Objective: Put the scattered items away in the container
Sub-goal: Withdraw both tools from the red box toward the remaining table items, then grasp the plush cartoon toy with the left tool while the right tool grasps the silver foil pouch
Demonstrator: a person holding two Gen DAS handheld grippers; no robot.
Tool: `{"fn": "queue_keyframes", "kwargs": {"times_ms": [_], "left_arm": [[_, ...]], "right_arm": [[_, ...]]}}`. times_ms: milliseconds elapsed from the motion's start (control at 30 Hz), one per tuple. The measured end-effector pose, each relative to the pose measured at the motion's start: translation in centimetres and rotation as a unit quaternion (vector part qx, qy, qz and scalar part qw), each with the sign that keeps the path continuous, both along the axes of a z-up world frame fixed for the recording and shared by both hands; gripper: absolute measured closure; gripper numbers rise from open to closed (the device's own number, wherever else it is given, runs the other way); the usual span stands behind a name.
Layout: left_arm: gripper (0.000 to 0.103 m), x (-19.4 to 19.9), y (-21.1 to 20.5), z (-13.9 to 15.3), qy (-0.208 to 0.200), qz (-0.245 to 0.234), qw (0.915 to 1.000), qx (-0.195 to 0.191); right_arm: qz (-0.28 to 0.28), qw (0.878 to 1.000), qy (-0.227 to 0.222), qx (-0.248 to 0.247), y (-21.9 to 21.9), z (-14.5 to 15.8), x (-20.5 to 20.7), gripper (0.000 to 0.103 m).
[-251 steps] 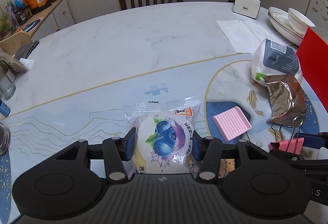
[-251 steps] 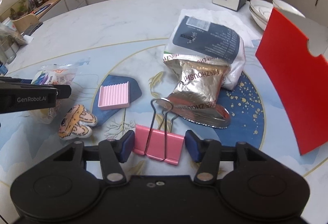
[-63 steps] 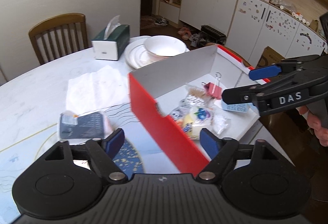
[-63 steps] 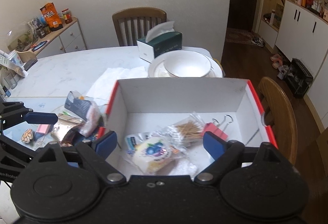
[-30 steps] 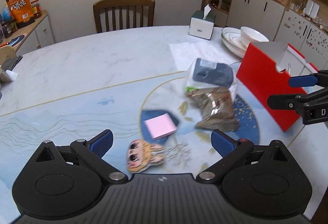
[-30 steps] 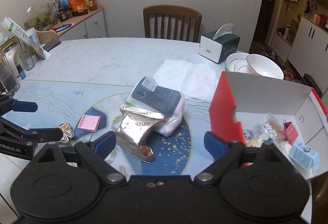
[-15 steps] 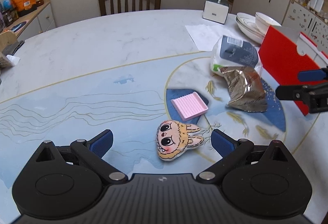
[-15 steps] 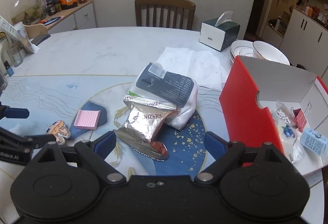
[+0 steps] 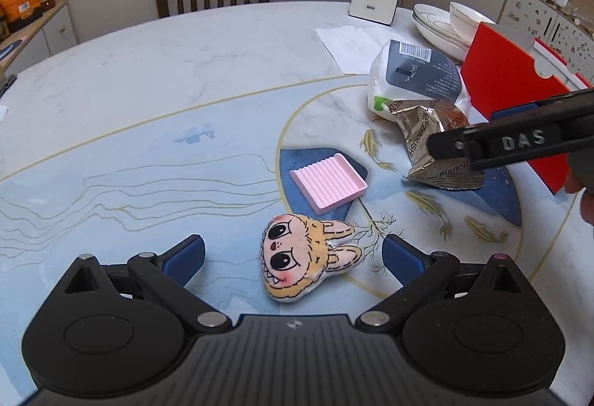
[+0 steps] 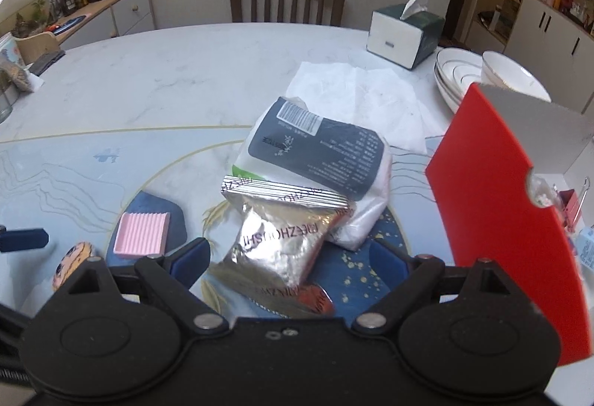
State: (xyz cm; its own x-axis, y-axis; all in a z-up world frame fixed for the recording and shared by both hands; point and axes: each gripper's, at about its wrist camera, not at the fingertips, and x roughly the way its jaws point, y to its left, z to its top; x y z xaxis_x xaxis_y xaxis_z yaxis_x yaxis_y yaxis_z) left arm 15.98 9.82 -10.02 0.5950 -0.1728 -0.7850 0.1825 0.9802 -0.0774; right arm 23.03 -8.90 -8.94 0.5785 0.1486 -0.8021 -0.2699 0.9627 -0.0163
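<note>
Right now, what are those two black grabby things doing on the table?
A person is tidying loose things into the red cardboard box. The left claw is open around the plush bunny-eared face toy. The right claw is open over the crinkled silver foil snack packet. The pink ridged tray and the white-and-dark soft pack lie on the table.

Black claws [image 9: 293, 253], blue-padded fingertips [image 9: 399, 253]

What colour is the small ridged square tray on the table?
Pink; the small ridged square tray shows best in the left wrist view.

Both wrist views low, forward-facing (sharing foil packet [image 9: 432, 142])
</note>
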Motion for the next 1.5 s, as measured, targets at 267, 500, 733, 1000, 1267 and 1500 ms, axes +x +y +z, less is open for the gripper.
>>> {"fn": "queue_keyframes", "kwargs": {"times_ms": [267, 500, 733, 1000, 1267, 1500], "left_arm": [[0.01, 0.5, 0.5, -0.5, 0.01, 0.009, 0.9999, -0.008], [0.037, 0.4, 0.4, -0.2, 0.005, 0.006, 0.9999, -0.007], [0.046, 0.1, 0.3, 0.1, 0.004, 0.009, 0.9999, -0.004], [0.047, -0.1, 0.2, 0.4, 0.004, 0.012, 0.9999, 0.005], [0.048, -0.8, -0.2, 1.4, -0.003, 0.01, 0.9999, 0.006], [0.048, -1.9, -1.1, 2.7, -0.01, 0.003, 0.9999, 0.003]], "right_arm": [[-0.032, 0.999, 0.034, 0.015, 0.0, -1.2, 1.5, 0.017], [-0.039, 0.998, 0.041, 0.017, 0.1, -1.4, 1.8, 0.028], [-0.034, 0.998, 0.043, 0.021, 0.3, -1.1, 1.8, 0.046], [-0.027, 0.999, 0.038, 0.019, 0.4, -0.7, 1.2, 0.057], [-0.016, 0.999, 0.034, 0.021, 0.2, -0.1, 0.0, 0.062], [-0.003, 0.999, 0.029, 0.032, -0.5, 1.5, -1.8, 0.062]]}}
